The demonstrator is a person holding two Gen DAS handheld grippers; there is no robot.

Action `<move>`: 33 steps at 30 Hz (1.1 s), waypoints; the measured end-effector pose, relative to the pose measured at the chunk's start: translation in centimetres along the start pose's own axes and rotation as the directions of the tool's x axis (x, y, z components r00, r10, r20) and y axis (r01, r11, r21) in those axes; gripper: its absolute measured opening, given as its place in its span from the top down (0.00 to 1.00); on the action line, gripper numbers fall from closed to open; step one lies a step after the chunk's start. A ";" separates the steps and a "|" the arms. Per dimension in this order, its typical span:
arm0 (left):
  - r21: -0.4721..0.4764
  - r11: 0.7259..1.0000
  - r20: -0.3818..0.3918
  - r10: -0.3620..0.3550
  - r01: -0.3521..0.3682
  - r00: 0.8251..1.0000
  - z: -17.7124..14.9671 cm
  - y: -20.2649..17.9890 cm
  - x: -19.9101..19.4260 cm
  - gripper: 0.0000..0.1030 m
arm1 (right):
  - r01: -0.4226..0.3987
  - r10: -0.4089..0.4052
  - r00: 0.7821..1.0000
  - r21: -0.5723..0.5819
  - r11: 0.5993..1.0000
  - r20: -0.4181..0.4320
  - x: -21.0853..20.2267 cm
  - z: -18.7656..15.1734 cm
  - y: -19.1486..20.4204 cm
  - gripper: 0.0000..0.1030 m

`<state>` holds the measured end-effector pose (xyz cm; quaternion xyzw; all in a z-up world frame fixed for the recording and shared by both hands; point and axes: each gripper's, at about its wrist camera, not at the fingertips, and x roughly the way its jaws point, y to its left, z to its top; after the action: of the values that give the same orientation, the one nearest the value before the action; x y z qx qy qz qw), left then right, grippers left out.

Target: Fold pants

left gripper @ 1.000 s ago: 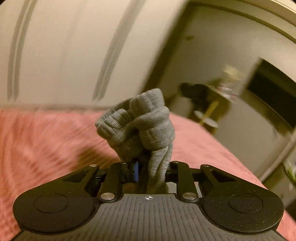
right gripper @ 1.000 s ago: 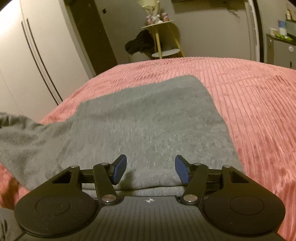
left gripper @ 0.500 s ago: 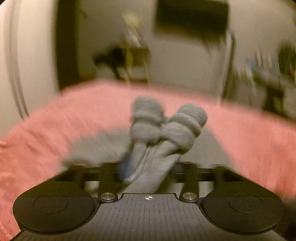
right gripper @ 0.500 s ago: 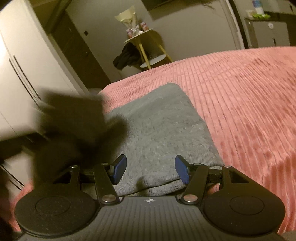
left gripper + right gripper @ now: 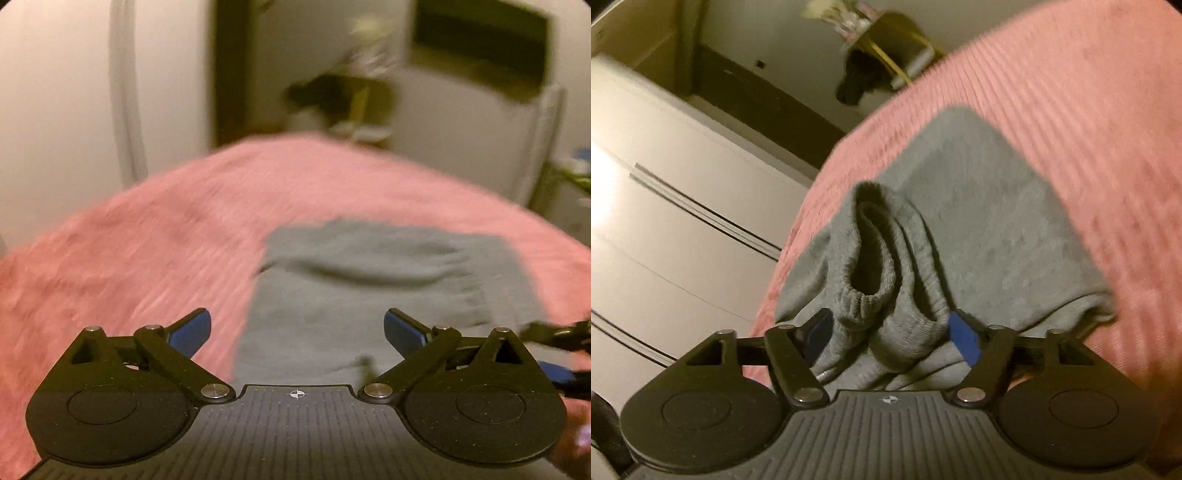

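Now, the left gripper (image 5: 297, 334) hangs with its fingers spread wide and empty over the near edge of the grey sweatpants (image 5: 388, 291), which lie folded on the pink ribbed bedspread (image 5: 147, 240). From this view the garment sits from 12 to 3 o'clock of the fingers, its long axis running away toward 12 o'clock. The view is blurred, so finer creases cannot be read.

In the right wrist view, the right gripper (image 5: 892, 334) has its fingers parted on either side of the two ribbed leg cuffs (image 5: 882, 317), which lie on top of the folded body; whether the pads press the cloth cannot be told. The cuffs point back toward the camera, at 6 o'clock, while the body stretches off toward 1 o'clock.

The step in hand looks like settling the folded-over legs. Done well, both cuffs would be laid side by side, square with the lower edge, and flattened.
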<state>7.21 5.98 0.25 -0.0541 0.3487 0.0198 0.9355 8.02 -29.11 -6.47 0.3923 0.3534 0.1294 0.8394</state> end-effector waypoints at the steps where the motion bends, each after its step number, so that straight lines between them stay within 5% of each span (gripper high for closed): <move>1: -0.059 0.998 -0.052 -0.031 0.028 0.998 0.0 0.8 1.0 0.01 | -0.003 0.003 1.000 0.023 1.000 -0.012 0.6 0.2 -0.2 0.23; 6: -0.251 0.967 -0.149 -0.076 0.037 0.986 0.4 3.5 3.9 0.01 | -0.025 0.032 0.997 0.096 0.995 -0.073 3.6 0.6 -0.3 0.21; 7: -0.270 0.962 -0.158 -0.079 0.034 0.984 0.7 3.4 4.2 0.01 | -0.025 0.033 0.997 0.108 0.994 -0.072 3.8 0.6 -0.2 0.28; 8: -0.286 0.958 -0.162 -0.086 0.036 0.983 0.7 3.6 4.4 0.01 | -0.040 0.048 0.996 0.118 0.992 -0.071 4.1 0.7 -0.1 0.48; 9: -0.294 0.955 -0.158 -0.095 0.045 0.983 -0.3 3.9 3.6 0.01 | -0.077 0.087 0.993 0.124 0.989 -0.075 4.3 0.8 0.0 0.49; 16: -0.276 0.958 -0.152 -0.118 0.072 0.981 -1.0 3.7 3.1 0.01 | -0.074 0.094 0.989 0.169 0.983 -0.114 6.6 0.4 1.3 0.27; 18: -0.282 0.956 -0.142 -0.121 0.077 0.982 -0.9 3.8 3.0 0.01 | -0.046 0.072 0.986 0.170 0.984 -0.152 7.5 0.6 2.4 0.33; 19: -0.291 0.953 -0.134 -0.123 0.080 0.983 -0.9 3.9 2.9 0.01 | -0.027 0.047 0.987 0.135 0.991 -0.152 7.5 0.6 3.2 0.49; 22: -0.320 0.943 -0.115 -0.132 0.089 0.985 -1.0 4.5 2.6 0.01 | 0.001 -0.006 0.997 -0.067 0.998 -0.083 6.4 0.8 7.1 0.56; 28: -0.314 0.945 -0.112 -0.135 0.094 0.985 -1.0 4.4 2.4 0.01 | 0.003 0.026 0.995 -0.285 0.958 0.099 2.0 1.6 12.6 0.58; 33: -0.276 0.957 -0.134 -0.129 0.088 0.983 -1.0 3.7 2.6 0.01 | 0.127 -0.042 0.975 -0.392 0.911 0.218 -0.8 2.5 13.5 0.58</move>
<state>8.28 9.55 -2.53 -0.2010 0.4087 0.0115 0.8902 9.98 -22.01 5.12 0.2064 0.2474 0.1218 0.9388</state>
